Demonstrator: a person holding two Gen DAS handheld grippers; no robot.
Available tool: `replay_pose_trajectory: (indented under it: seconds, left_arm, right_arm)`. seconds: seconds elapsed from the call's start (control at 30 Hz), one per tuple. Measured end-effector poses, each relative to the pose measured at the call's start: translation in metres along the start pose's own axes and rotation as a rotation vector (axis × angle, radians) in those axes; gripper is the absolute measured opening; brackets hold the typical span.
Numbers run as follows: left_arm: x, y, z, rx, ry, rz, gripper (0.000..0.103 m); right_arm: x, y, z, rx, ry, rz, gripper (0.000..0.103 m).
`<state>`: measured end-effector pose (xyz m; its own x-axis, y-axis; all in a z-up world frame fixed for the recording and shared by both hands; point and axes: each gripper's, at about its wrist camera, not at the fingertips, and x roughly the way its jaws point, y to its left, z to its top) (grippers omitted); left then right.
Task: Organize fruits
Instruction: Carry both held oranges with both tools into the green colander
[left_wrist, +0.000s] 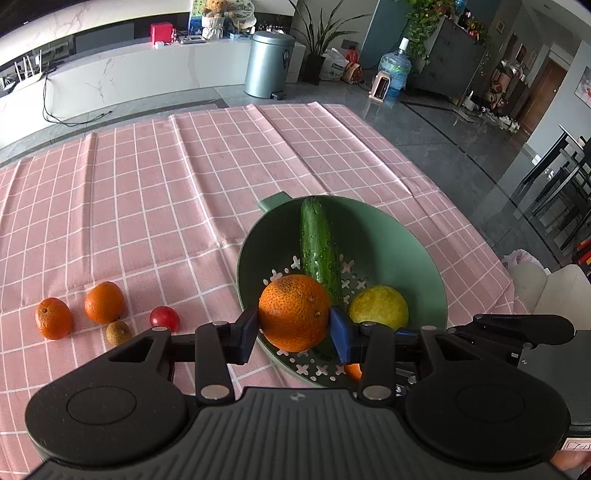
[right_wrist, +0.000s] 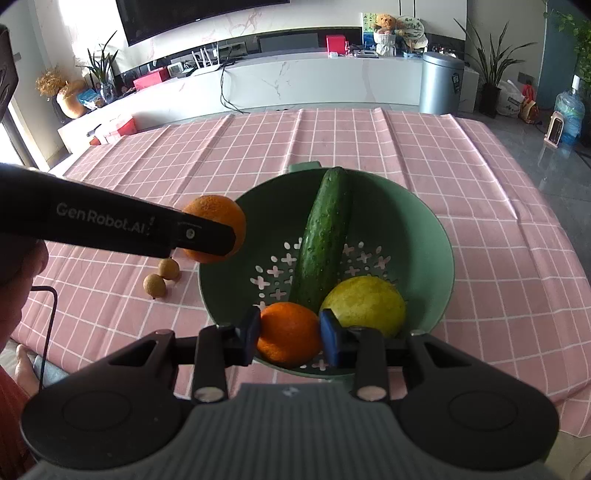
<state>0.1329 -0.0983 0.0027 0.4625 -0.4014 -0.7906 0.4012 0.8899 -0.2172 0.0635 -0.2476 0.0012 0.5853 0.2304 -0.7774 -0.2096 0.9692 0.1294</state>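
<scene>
The left gripper (left_wrist: 293, 332), matte black with ribbed grey housing, is clamped on a round, pebbly-skinned orange (left_wrist: 294, 312), one black pad and one blue pad pressing its sides. It hangs over the near rim of a smooth sage-green plastic colander (left_wrist: 402, 236) whose floor is pierced with cross-shaped holes.

The right gripper (right_wrist: 290, 334) is likewise clamped on a smaller orange (right_wrist: 289, 332), held over the colander's near rim (right_wrist: 439, 236).

Inside the colander, a long, bumpy dark-green cucumber (right_wrist: 325, 236) lies from the floor up to the far rim beside the stub handle. A dull yellow, slightly lumpy lemon (right_wrist: 364, 304) sits against the near wall, beside the cucumber's lower end.

Left of the colander, on the pink cloth with a white grid (left_wrist: 147, 192), lie two more oranges (left_wrist: 104, 302) (left_wrist: 53, 318), a glossy red cherry tomato (left_wrist: 164, 318) and a small tan, rough-shelled round fruit (left_wrist: 118, 332). The right wrist view shows two such tan fruits (right_wrist: 154, 285) (right_wrist: 169, 268) left of the colander.
</scene>
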Motion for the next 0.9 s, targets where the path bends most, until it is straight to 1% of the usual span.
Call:
replay_pose_trajectory:
  seconds: [0.13, 0.17, 0.27, 0.4, 0.47, 0.57, 0.67, 0.77, 0.9]
  left_arm:
    - [0.014, 0.005, 0.002, -0.003, 0.050, -0.005, 0.047]
    - [0.014, 0.004, 0.002, 0.009, 0.042, -0.003, 0.047]
    - [0.018, 0.003, 0.008, 0.020, 0.060, -0.007, 0.047]
    - [0.018, -0.007, 0.011, 0.088, 0.066, -0.039, 0.047]
    - [0.022, -0.012, 0.012, 0.118, 0.090, -0.046, 0.047]
    - [0.033, -0.021, 0.013, 0.162, 0.134, -0.015, 0.047]
    - [0.041, -0.028, 0.011, 0.206, 0.172, 0.011, 0.047]
    - [0.046, -0.029, 0.010, 0.211, 0.195, 0.020, 0.047]
    - [0.048, -0.028, 0.009, 0.208, 0.206, 0.033, 0.047]
  right_arm:
    - [0.011, -0.005, 0.005, 0.008, 0.038, 0.023, 0.031]
    - [0.013, -0.006, 0.005, 0.010, 0.048, 0.028, 0.031]
    - [0.020, -0.008, 0.007, 0.008, 0.071, 0.040, 0.031]
    - [0.020, -0.008, 0.009, -0.009, 0.095, 0.041, 0.031]
    - [0.022, -0.011, 0.010, -0.007, 0.112, 0.042, 0.031]
    - [0.023, -0.017, 0.012, 0.022, 0.125, 0.064, 0.032]
    - [0.024, -0.018, 0.012, 0.021, 0.127, 0.071, 0.032]
    - [0.025, -0.019, 0.012, 0.021, 0.127, 0.078, 0.033]
    - [0.025, -0.021, 0.012, 0.025, 0.127, 0.085, 0.034]
